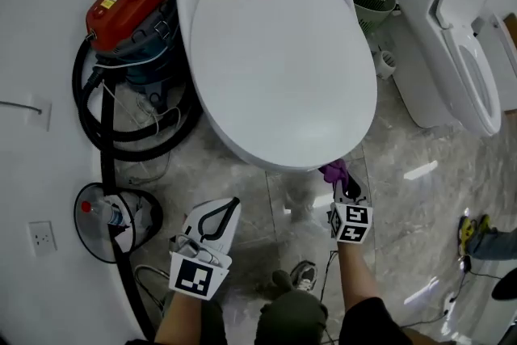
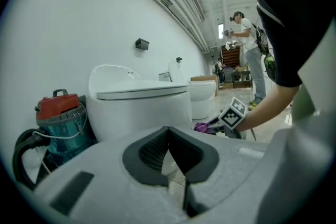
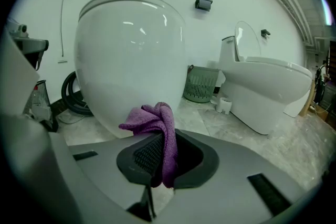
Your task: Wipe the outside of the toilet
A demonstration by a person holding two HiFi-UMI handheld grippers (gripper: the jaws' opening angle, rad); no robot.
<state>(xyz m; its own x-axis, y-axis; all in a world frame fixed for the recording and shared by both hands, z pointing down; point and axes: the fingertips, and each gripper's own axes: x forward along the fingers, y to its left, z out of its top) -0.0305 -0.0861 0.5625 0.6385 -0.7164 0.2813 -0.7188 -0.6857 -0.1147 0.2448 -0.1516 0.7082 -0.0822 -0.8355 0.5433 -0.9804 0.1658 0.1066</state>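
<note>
A white toilet [image 1: 275, 69] with its lid down fills the middle of the head view. My right gripper [image 1: 343, 188] is shut on a purple cloth [image 1: 334, 170] just below the bowl's front right. In the right gripper view the purple cloth [image 3: 156, 122] bunches out of the jaws close to the toilet's [image 3: 131, 60] rounded front. My left gripper [image 1: 220, 212] hangs lower left of the bowl, shut with nothing in it. In the left gripper view the toilet [image 2: 139, 105] stands ahead, and the right gripper [image 2: 212, 124] with the cloth [image 2: 201, 127] shows beside it.
A red and teal vacuum [image 1: 129, 12] with a black hose [image 1: 105, 141] sits left of the toilet. A black bin [image 1: 113, 222] holds a bottle. A green basket [image 1: 370, 0] and a second toilet [image 1: 460, 36] stand to the right. Another person [image 2: 249, 55] stands far off.
</note>
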